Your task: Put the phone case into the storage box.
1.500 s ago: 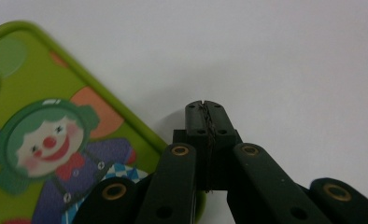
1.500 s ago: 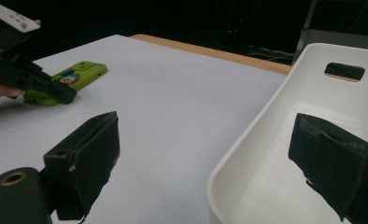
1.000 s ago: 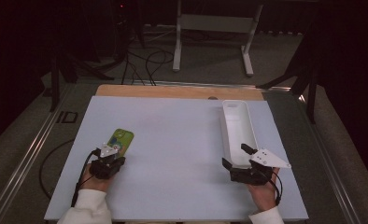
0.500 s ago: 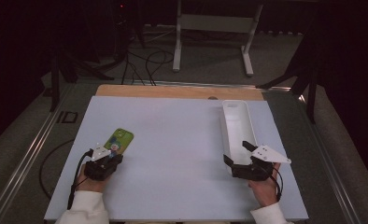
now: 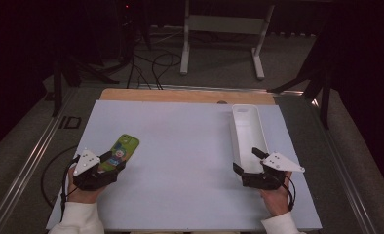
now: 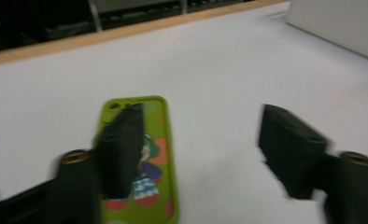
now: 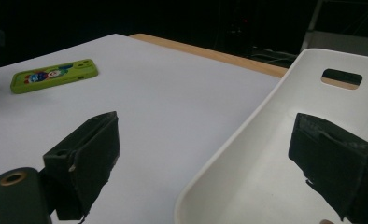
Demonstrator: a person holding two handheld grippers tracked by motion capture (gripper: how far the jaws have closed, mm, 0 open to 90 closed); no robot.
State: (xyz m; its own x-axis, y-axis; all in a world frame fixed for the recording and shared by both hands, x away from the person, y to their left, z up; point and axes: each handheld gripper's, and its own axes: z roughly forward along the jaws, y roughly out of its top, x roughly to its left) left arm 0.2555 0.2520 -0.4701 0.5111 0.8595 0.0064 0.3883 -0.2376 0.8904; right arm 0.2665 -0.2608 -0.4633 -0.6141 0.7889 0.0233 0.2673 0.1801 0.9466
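A green phone with a cartoon picture lies flat on the white tabletop at the near left. My left gripper is open at its near end. In the left gripper view, the left jaw hangs over the phone and the right jaw over bare table; the left gripper holds nothing. A long white tray lies at the right, pointing away from me. My right gripper is open and straddles the tray's near left wall, one jaw inside the tray and one outside.
A wooden strip runs along the table's far edge. Beyond it are a stand's metal legs and cables on the floor. In the right gripper view the phone lies far off to the left.
My left gripper has slid a little to the left along the phone's near end. The right gripper, the tray and the phone have stayed in place.
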